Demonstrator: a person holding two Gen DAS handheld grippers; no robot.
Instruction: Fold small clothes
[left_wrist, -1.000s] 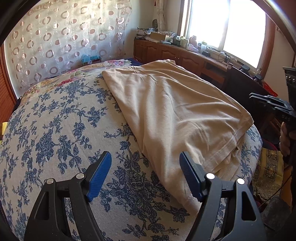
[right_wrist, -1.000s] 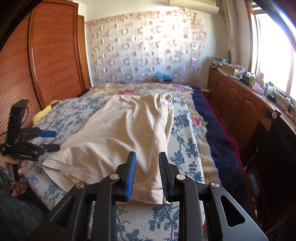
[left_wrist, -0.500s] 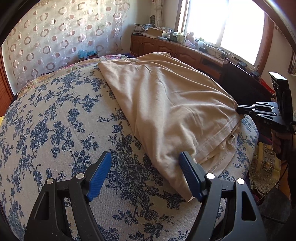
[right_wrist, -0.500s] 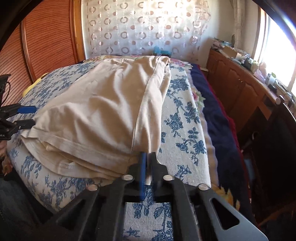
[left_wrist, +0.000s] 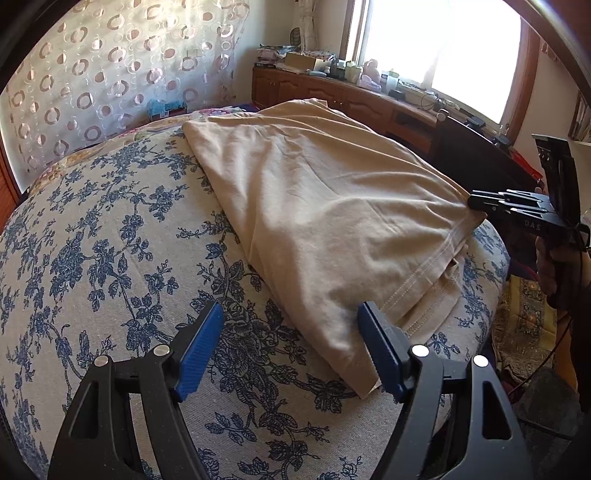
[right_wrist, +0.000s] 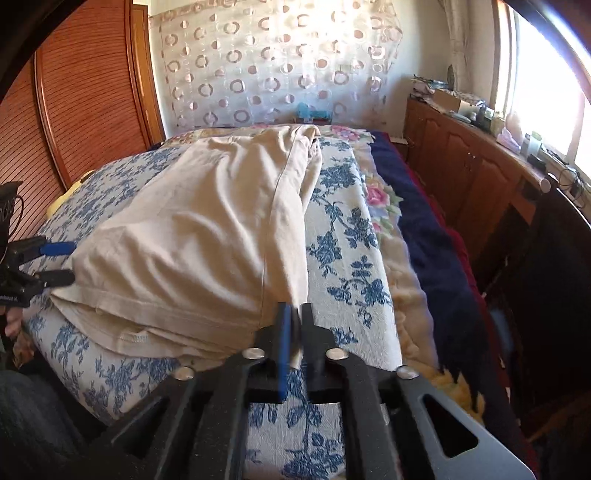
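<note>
A beige garment (left_wrist: 332, 206) lies folded lengthwise on the blue-flowered bedspread (left_wrist: 110, 258). My left gripper (left_wrist: 291, 350) is open, its jaws wide apart, with the garment's near hem corner (left_wrist: 364, 387) just inside its right pad (left_wrist: 380, 350). My right gripper (right_wrist: 293, 332) is shut on the garment's (right_wrist: 207, 236) other hem corner and lifts that edge slightly. It also shows in the left wrist view (left_wrist: 480, 201) at the garment's far corner. The left gripper shows in the right wrist view (right_wrist: 55, 262), open beside the hem.
A wooden cabinet (right_wrist: 472, 162) with clutter runs under the window on the right. A dark blue blanket (right_wrist: 424, 236) lies along the bed's right side. A wooden wardrobe (right_wrist: 81, 92) and a circle-patterned curtain (right_wrist: 277, 62) stand behind the bed.
My right gripper closed on the hem corner and lifted it a little. My left gripper moved closer to the near hem corner and stayed open.
</note>
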